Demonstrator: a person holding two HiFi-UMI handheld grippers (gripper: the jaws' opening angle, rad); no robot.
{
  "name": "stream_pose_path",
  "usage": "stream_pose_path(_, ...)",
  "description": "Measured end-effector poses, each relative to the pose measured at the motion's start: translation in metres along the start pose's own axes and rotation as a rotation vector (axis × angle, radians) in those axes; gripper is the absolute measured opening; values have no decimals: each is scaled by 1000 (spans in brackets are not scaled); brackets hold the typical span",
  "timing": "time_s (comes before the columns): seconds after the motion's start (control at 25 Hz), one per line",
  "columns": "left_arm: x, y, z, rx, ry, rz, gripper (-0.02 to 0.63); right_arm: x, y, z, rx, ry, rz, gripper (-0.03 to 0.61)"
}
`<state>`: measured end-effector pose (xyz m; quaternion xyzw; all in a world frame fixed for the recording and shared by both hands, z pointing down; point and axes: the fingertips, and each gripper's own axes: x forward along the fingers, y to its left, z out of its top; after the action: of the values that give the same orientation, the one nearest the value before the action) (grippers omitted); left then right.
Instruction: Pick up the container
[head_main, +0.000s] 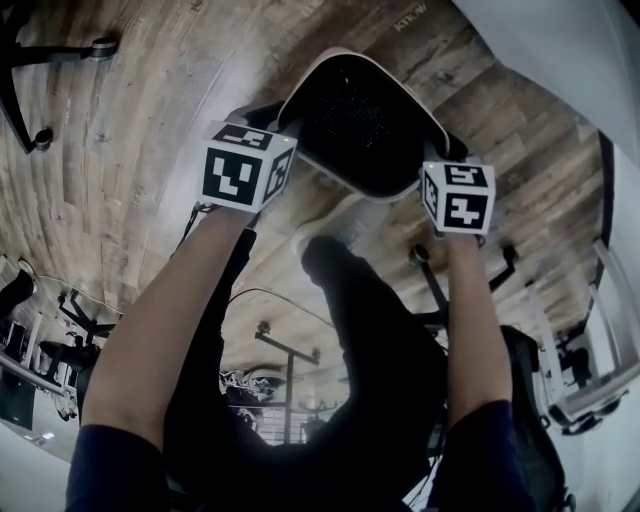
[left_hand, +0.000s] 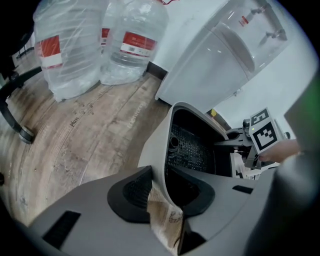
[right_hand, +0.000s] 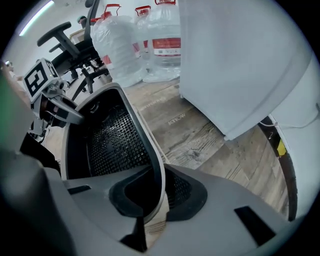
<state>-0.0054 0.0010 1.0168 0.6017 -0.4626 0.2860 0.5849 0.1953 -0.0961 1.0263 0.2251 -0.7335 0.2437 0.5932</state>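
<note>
The container is a white bin with a black mesh inside, and it hangs above the wooden floor between both grippers. My left gripper, under its marker cube, clamps the bin's left rim. In the left gripper view the two dark pads pinch the white wall of the container. My right gripper clamps the opposite rim. In the right gripper view the rim of the container runs between the jaws of that gripper, with the pads pressed on it.
Several large water bottles stand on the floor beside a white cabinet; both also show in the right gripper view, the bottles and the cabinet. A chair base is at the far left, and office chairs stand further off.
</note>
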Motion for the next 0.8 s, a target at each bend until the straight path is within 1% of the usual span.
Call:
stream_pose_path(0.2,-13,-2,-2,3,11,8,118,-12,7,0,7,11,12,55)
stream_pose_path(0.4,-47,-12,2,4,3,11,118,-44,15,9,12,4,15,55)
stream_pose_path(0.56,-93,-25,17,14,-20,15,118,-90,22,27,17,-24,8,55)
stream_pose_path(0.8,-181,-52,53,41,-67,16,117,-179,33,63,47,-72,-10,55)
